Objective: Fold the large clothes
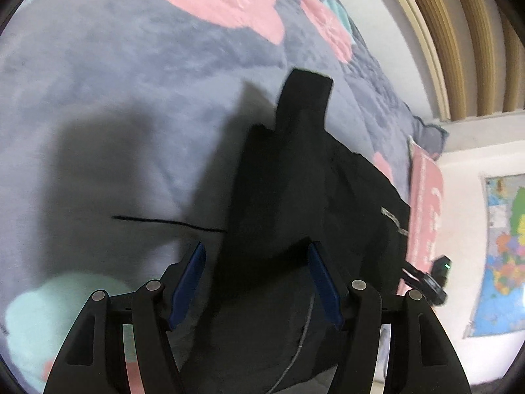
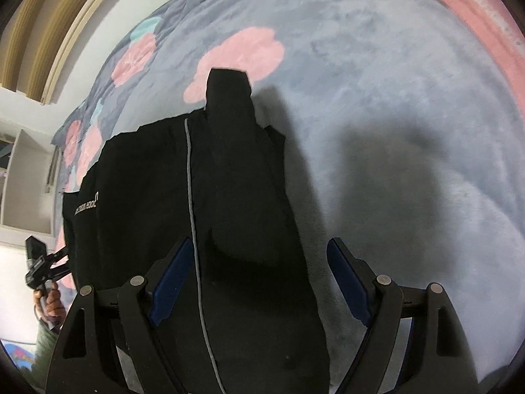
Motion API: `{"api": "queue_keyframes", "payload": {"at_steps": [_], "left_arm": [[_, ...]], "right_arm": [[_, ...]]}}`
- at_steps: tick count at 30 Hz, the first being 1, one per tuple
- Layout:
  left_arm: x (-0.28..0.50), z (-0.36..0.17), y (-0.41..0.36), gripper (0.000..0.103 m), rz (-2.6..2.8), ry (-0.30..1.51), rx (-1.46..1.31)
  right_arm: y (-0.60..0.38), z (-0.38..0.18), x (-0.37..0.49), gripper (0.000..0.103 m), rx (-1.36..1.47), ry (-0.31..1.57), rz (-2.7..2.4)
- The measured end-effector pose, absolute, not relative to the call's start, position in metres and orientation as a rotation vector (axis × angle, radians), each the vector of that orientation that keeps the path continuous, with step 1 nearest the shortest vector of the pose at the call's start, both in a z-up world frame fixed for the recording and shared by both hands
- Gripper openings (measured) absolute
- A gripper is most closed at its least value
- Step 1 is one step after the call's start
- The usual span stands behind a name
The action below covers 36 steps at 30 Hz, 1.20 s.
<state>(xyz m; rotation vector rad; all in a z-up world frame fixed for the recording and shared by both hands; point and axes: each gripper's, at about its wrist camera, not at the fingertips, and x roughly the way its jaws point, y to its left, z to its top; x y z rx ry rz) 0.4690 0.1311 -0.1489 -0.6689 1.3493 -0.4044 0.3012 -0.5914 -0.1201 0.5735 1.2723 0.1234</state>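
Observation:
A black jacket (image 1: 295, 197) with a grey zip line lies spread on a grey-blue blanket (image 1: 131, 82) with pink flowers. One sleeve is folded over the body and its cuff (image 1: 305, 88) points away. My left gripper (image 1: 256, 249) is open, its blue pads either side of the jacket's near edge. In the right wrist view the same jacket (image 2: 229, 197) shows with its zip (image 2: 192, 197) and sleeve cuff (image 2: 228, 88). My right gripper (image 2: 259, 246) is open, straddling the jacket's edge. Neither holds cloth.
The blanket (image 2: 393, 131) has a pink border (image 2: 475, 16). A wall map (image 1: 505, 246) hangs at the right. The other gripper shows at each view's edge (image 1: 433, 279) (image 2: 42, 269). Wooden slats (image 1: 475, 32) and a white wall stand behind the bed.

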Motion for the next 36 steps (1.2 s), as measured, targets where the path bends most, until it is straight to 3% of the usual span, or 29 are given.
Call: {"api": "queue_keyframes", "payload": {"at_steps": [5, 7, 11, 13, 14, 16, 19, 21, 23, 24, 27, 29, 30, 31, 32, 36], "left_arm": [[0.476, -0.177, 0.11, 0.07, -0.498, 1.446, -0.7], [0.479, -0.191, 0.103, 0.077, -0.526, 1.471, -0.734], [0.484, -0.211, 0.089, 0.079, -0.553, 1.486, -0.801], [0.485, -0.213, 0.084, 0.079, -0.561, 1.475, -0.816], [0.484, -0.212, 0.082, 0.076, -0.567, 1.464, -0.808], [0.479, -0.203, 0.081, 0.056, -0.597, 1.434, -0.782], [0.472, -0.195, 0.085, 0.049, -0.641, 1.402, -0.828], [0.47, -0.196, 0.082, 0.05, -0.633, 1.409, -0.826], [0.473, -0.203, 0.077, 0.059, -0.613, 1.423, -0.84], [0.475, -0.207, 0.074, 0.067, -0.601, 1.435, -0.856], [0.478, -0.213, 0.055, 0.07, -0.575, 1.454, -0.831], [0.476, -0.204, 0.048, 0.06, -0.564, 1.428, -0.792], [0.472, -0.195, 0.047, 0.048, -0.565, 1.402, -0.775], [0.468, -0.188, 0.046, 0.041, -0.57, 1.383, -0.771], [0.462, -0.178, 0.043, 0.038, -0.58, 1.352, -0.763], [0.433, -0.126, 0.023, 0.035, -0.645, 1.251, -0.748]], "right_arm": [[-0.581, -0.147, 0.312, 0.085, 0.605, 1.325, 0.207], [-0.578, -0.158, 0.317, 0.085, 0.646, 1.343, 0.245], [-0.573, -0.177, 0.327, 0.089, 0.739, 1.352, 0.308], [-0.57, -0.178, 0.328, 0.087, 0.754, 1.343, 0.336], [-0.567, -0.174, 0.328, 0.079, 0.742, 1.329, 0.357], [-0.566, -0.169, 0.325, 0.068, 0.722, 1.315, 0.376], [-0.564, -0.166, 0.319, 0.065, 0.712, 1.315, 0.396], [-0.558, -0.17, 0.319, 0.071, 0.701, 1.338, 0.404], [-0.549, -0.177, 0.324, 0.087, 0.717, 1.366, 0.426], [-0.543, -0.181, 0.326, 0.089, 0.727, 1.37, 0.432], [-0.535, -0.174, 0.322, 0.088, 0.732, 1.346, 0.416], [-0.534, -0.162, 0.312, 0.07, 0.716, 1.313, 0.413], [-0.533, -0.154, 0.308, 0.064, 0.704, 1.292, 0.41], [-0.531, -0.148, 0.305, 0.052, 0.702, 1.274, 0.41], [-0.53, -0.135, 0.298, 0.043, 0.698, 1.242, 0.415], [-0.512, -0.093, 0.276, 0.038, 0.681, 1.146, 0.446]]}}
